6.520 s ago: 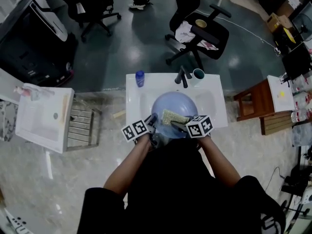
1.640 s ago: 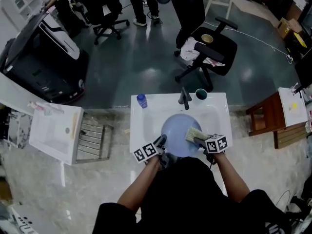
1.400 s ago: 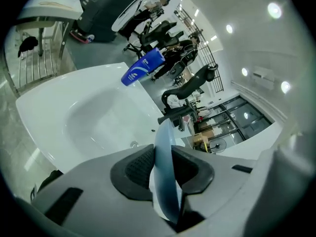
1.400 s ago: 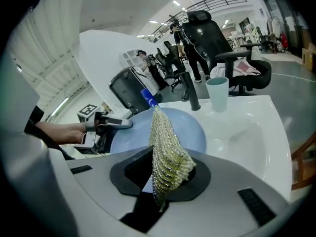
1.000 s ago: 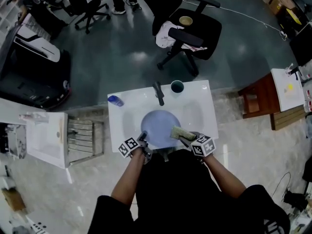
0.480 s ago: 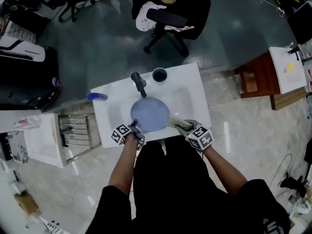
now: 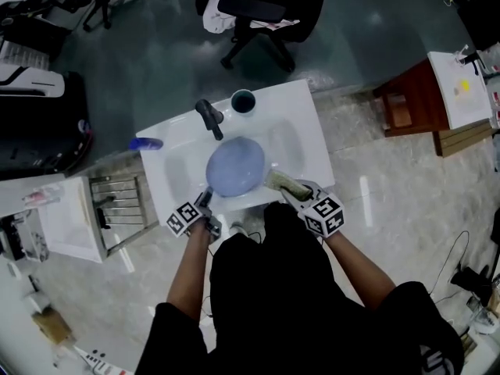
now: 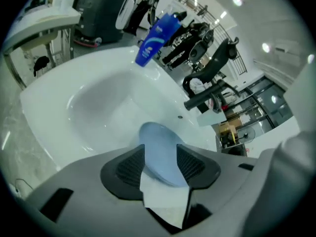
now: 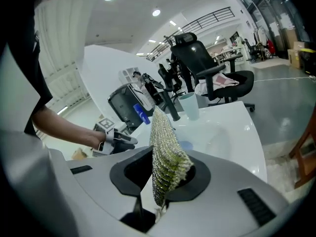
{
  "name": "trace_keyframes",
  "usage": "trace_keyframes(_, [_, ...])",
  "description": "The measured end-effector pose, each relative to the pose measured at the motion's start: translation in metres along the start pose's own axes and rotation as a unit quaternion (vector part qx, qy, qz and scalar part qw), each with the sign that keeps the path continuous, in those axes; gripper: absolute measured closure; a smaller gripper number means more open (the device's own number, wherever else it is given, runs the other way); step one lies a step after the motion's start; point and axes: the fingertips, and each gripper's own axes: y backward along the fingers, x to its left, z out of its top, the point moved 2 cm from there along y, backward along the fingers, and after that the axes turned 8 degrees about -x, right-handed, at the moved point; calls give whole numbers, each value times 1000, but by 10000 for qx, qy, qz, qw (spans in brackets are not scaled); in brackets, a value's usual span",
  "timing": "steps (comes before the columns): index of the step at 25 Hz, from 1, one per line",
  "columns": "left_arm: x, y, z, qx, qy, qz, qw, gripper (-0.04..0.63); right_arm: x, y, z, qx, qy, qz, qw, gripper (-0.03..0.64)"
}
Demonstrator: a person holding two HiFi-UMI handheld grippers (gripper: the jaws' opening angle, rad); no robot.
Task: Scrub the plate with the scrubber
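A pale blue plate lies in the white sink. My left gripper is at the plate's near-left rim. Its jaws are opening, and in the left gripper view the plate lies between the spread pads. My right gripper is shut on the yellow-green mesh scrubber, held just off the plate's right edge over the sink's front rim. In the right gripper view the scrubber stands upright between the jaws, and the left gripper shows beyond it.
A black faucet and a teal cup stand at the sink's back. A blue bottle lies at its left edge. An office chair is behind the sink, a wooden stool to the right, and a metal rack to the left.
The scrubber has slid off the plate toward the sink's right front rim. The left gripper's jaws have widened around the plate's rim. The head camera has swung, so the sink sits higher in view.
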Motion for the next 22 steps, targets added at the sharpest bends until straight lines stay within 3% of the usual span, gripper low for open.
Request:
trace_keyframes(3, [-26, 38, 15, -565, -273, -530, 9966, 403, 17, 11, 12, -295, 74, -139, 9994, 554])
trace_keyframes(5, [-56, 65, 19, -890, -820, -1052, 9871, 416, 33, 18, 22, -463, 358, -251, 9980, 554])
trace_keyframes(9, [-98, 126, 15, -1523, -1972, -1823, 9512, 450, 78, 34, 35, -748, 993, -522, 9909, 554])
trace_keyframes(14, [-109, 207, 4, -2145, -2874, -2386, 9025, 546, 152, 53, 29, -1261, 1108, -814, 9824, 554])
trace_keyframes(19, [-81, 276, -17, -2448, -3454, -2521, 8702, 584, 217, 73, -7, -1436, 1094, -1225, 9759, 554])
trace_keyframes(22, [-66, 307, -27, -2579, -3629, -2598, 8569, 586, 243, 87, -30, -1460, 1140, -1411, 9725, 554])
